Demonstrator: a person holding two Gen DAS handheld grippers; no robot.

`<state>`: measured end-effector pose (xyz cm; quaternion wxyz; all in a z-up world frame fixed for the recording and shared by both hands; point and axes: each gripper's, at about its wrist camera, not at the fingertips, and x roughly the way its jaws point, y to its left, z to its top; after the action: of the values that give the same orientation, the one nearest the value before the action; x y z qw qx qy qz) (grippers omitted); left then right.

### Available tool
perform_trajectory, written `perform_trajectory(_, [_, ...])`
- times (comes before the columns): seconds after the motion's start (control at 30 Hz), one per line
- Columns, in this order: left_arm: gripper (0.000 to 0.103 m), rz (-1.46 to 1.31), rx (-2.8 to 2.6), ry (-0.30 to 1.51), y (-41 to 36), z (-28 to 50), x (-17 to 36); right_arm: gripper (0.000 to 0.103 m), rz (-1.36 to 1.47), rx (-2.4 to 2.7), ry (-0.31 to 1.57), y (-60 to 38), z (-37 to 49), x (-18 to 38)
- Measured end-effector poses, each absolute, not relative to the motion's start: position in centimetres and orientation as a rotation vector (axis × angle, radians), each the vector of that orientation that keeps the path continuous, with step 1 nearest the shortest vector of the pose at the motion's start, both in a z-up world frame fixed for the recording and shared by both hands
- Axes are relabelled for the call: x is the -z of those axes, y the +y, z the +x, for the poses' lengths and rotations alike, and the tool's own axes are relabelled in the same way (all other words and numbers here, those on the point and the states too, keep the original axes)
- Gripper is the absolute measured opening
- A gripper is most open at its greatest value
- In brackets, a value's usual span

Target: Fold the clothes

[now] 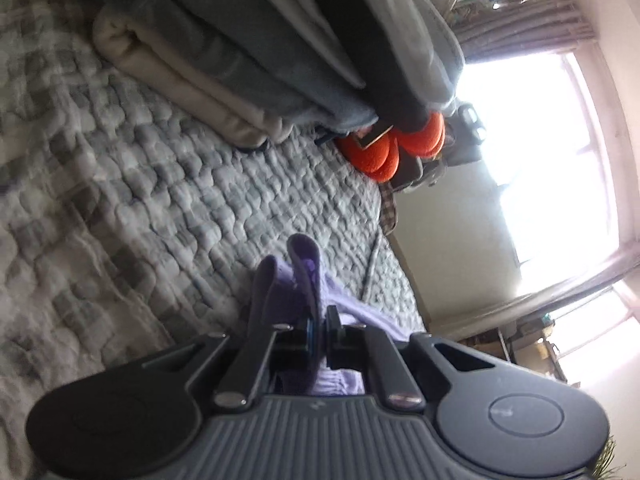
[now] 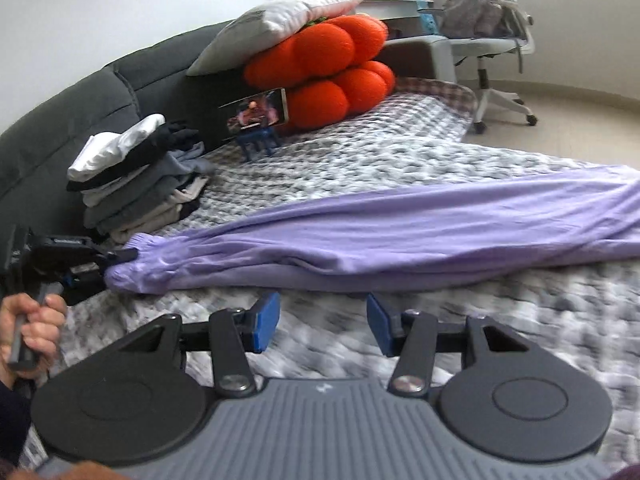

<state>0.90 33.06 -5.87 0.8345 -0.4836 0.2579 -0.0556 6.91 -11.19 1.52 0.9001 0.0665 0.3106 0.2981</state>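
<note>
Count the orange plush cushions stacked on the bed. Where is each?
2. The lower orange cushion rests on the bed behind the phone; the upper orange cushion sits on it, under the pillow. Others may be hidden.

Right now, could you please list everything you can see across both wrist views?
Lilac trousers: one, laid lengthwise across the bed.
Folded clothes stack: one, white, black, grey, beige, by the headboard.
Quilt: one, grey-white check, covering the bed.
Headboard: one, dark grey.
Orange cushion: one, under a pale pillow.
Phone: one, on a blue stand.
Office chair: one, white, clothes piled on it.
Left gripper: shut on the trouser cuff.
Right gripper: open, empty.
</note>
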Motion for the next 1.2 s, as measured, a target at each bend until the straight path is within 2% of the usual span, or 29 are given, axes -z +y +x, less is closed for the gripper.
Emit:
perform_trajectory(0.33, [0.006, -0.827, 0.084, 0.668, 31.7, 2.3, 6.8, 0.053, 0.09, -0.684, 0.66, -11.3, 8.4, 0.2])
perform_trajectory(0.47, [0.006, -0.808, 0.099, 0.662, 31.6, 2.3, 6.3, 0.053, -0.009, -0.676, 0.634, -11.0, 9.0, 0.5])
perform_trajectory(0.57, [0.006, -0.804, 0.115, 0.656, 31.5, 2.1, 6.0, 0.058, -0.027, -0.675, 0.628, -11.4, 10.3, 0.6])
perform_trajectory(0.83, [0.006, -0.814, 0.165, 0.591, 31.2, 1.6, 4.8, 0.059, -0.03, -0.739, 0.603, -10.7, 11.0, 0.9])
perform_trajectory(0.97, [0.006, -0.811, 0.134, 0.676, 30.6, 2.8, 6.4, 0.059, 0.014, -0.745, 0.613, -10.9, 11.1, 1.1])
perform_trajectory(1.2, [0.006, -0.794, 0.089, 0.614, 31.3, 2.6, 5.7, 0.059, 0.005, -0.715, 0.61, -11.6, 10.4, 1.3])
